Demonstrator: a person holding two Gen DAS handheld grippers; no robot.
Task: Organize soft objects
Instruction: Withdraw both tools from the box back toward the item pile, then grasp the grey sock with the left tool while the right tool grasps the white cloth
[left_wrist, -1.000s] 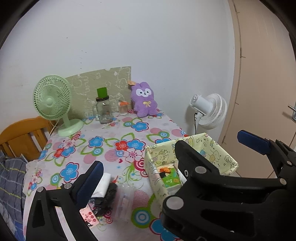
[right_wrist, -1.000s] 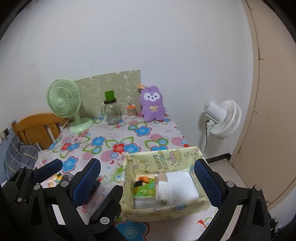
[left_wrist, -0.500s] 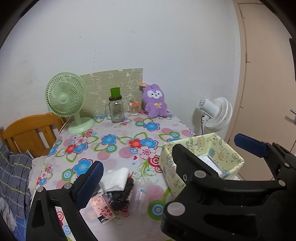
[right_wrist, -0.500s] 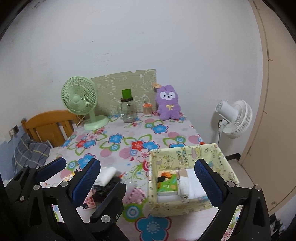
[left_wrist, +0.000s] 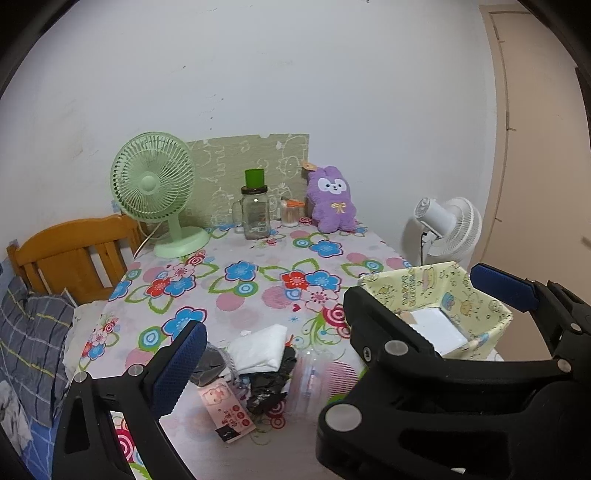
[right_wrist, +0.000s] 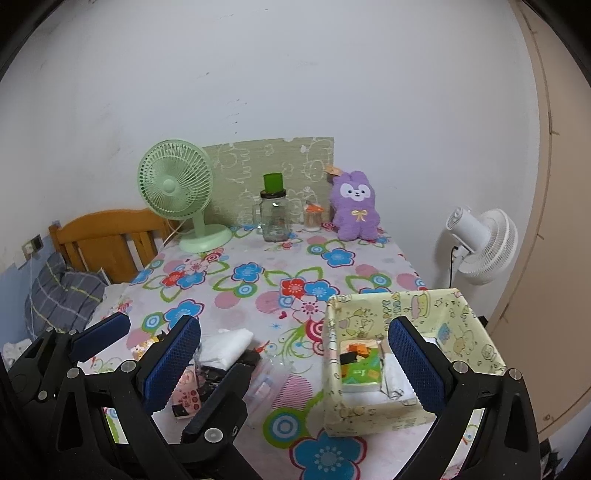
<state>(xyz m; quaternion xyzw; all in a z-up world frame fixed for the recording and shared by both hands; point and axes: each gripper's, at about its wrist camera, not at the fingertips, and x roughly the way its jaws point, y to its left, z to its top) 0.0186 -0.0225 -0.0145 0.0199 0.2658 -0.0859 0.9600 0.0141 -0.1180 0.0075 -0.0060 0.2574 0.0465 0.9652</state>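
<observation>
Counter (right_wrist: 258, 291) under a flowered cloth, pushed against a white wall. Wooden headboard (left_wrist: 70, 254) and a plaid pillow (left_wrist: 33, 343) off the counter's left edge; white standing fan (right_wrist: 480, 243) off its right edge. Along the far edge, left to right: green desk fan (left_wrist: 155, 192), glass jar (left_wrist: 255, 216) with a green cap, small container with an orange top (left_wrist: 290, 213), purple plush rabbit (left_wrist: 332, 205), all in front of a patterned green board (right_wrist: 269, 173) leaning on the wall. Yellow printed fabric box (right_wrist: 402, 354) at the near right corner, holding a green packet (right_wrist: 360, 369) on its left side and folded white items (left_wrist: 436, 326) on its right. Left tongs (left_wrist: 340, 325) spread wide, nothing between the blue pads. Right tongs (right_wrist: 295, 365) likewise wide apart and empty, one pad over the box, the other over the pile. Pile of soft things near the near edge, left of the box: folded white cloth (left_wrist: 260, 349), crumpled black fabric (left_wrist: 269, 384) touching it, clear plastic bag (left_wrist: 310, 376) just beside, pink card (left_wrist: 225, 408) at the front.
</observation>
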